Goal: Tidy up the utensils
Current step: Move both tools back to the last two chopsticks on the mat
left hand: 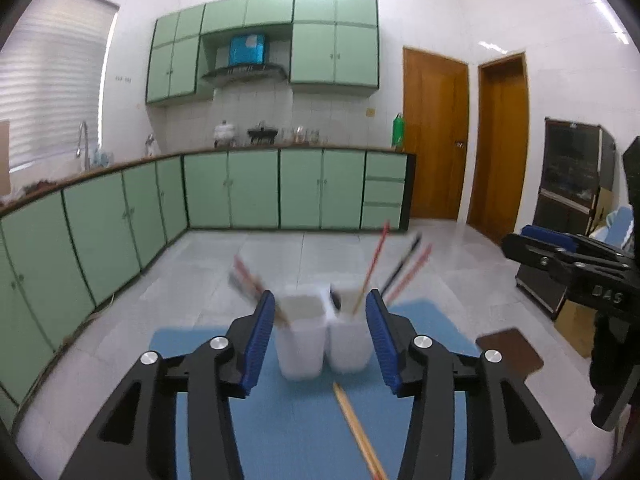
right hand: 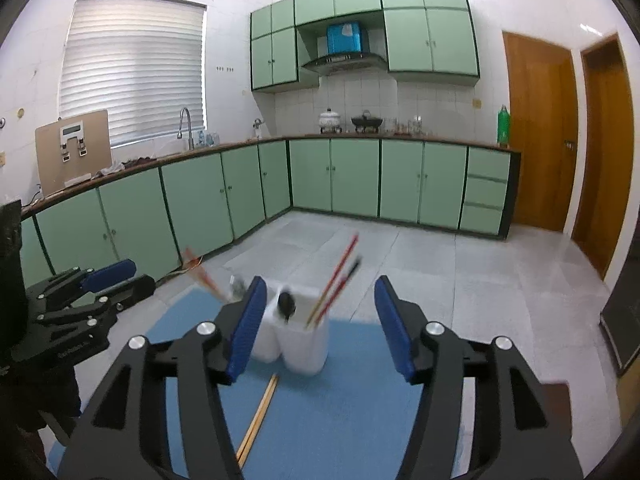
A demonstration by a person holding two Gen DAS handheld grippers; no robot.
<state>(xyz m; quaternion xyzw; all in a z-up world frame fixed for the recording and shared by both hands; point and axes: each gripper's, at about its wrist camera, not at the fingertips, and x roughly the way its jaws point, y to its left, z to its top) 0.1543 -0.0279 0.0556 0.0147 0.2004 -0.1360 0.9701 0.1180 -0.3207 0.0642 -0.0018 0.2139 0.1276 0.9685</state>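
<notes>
Two white cups (left hand: 322,334) stand side by side on a blue mat (left hand: 280,432), at about 12 o'clock from both grippers. Red and black chopsticks (left hand: 374,264) lean out of them. One pair of wooden chopsticks (left hand: 358,428) lies flat on the mat, at 6 o'clock from the cups. The left gripper (left hand: 320,344) has its jaws spread apart with nothing between the pads. The right gripper (right hand: 320,332) is spread too and holds nothing. The cups look light and tall, so a bump from a blue pad could tip one over and spill the sticks. The leaning sticks poke out far and could get knocked. The wooden pair is thin and flat, so it may slip or split apart when pinched. The picture is blurry, so I cannot tell what the dark thing (right hand: 286,303) in one cup is.
</notes>
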